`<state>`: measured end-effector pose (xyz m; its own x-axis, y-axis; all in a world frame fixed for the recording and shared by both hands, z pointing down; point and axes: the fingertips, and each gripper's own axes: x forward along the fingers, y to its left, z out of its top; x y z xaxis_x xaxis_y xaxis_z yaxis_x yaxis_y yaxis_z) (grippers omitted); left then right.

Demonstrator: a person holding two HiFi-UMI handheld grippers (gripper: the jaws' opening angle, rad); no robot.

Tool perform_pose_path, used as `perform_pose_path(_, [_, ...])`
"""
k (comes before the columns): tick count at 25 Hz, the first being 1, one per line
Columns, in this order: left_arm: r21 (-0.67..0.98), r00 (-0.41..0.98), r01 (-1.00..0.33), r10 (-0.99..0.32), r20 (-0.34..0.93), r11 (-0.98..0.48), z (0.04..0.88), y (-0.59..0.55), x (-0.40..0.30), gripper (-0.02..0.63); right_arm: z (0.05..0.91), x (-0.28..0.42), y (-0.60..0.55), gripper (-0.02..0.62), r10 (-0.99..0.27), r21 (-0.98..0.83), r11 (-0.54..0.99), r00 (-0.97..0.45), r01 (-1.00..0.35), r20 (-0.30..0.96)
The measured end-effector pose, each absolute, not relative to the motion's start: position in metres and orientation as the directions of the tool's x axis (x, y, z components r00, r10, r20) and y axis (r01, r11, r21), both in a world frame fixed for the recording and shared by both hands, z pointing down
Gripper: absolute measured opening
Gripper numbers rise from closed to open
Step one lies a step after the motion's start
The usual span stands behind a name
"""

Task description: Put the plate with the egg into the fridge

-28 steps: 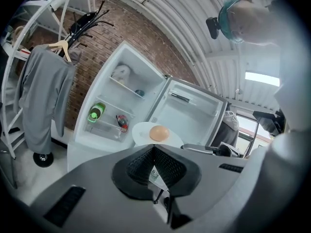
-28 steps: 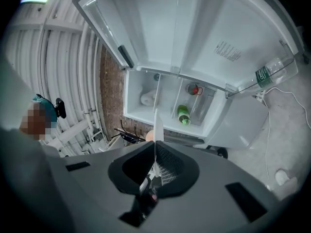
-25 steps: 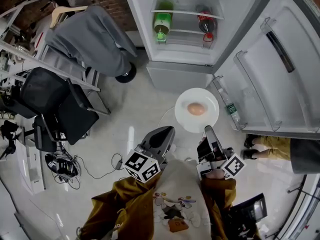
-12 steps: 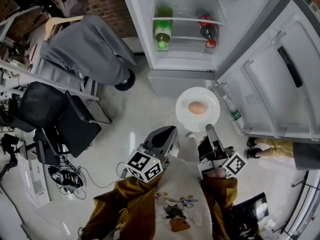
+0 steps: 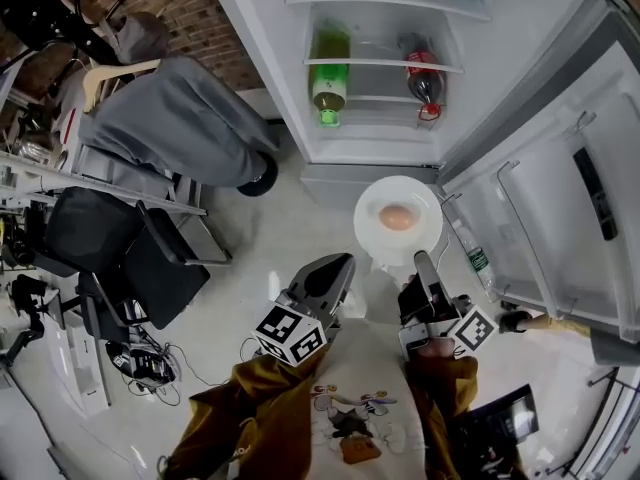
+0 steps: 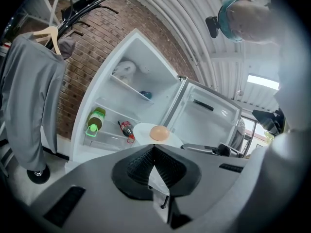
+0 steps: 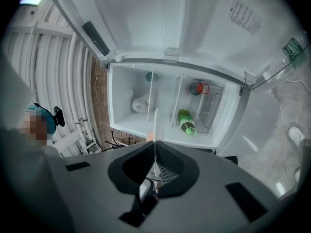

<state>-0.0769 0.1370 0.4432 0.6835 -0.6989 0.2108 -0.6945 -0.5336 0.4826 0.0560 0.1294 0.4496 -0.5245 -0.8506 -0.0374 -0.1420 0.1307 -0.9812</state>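
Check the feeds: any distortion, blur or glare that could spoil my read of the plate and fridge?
Head view: sharp and evenly lit, plate and egg crisp, though the wide lens bows the fridge walls. Left gripper view: heavy fisheye, dark corners, a blurred pale mass at right. Right gripper view: same vignetting, plate only a thin edge-on line.

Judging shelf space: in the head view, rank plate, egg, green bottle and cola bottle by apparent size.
1. plate, though nearest the camera
2. green bottle and cola bottle, about alike
3. egg
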Motion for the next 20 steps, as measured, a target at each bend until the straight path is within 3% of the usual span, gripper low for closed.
perform_pose_path(20, [0.467,0.606,-0.756,-0.761,0.233,-0.459,0.433,0.003,-0.058,0.008,0.443,0.058,-0.013,0.017,-0.773,-0.985,0.133,-0.633,-0.108,-0.035])
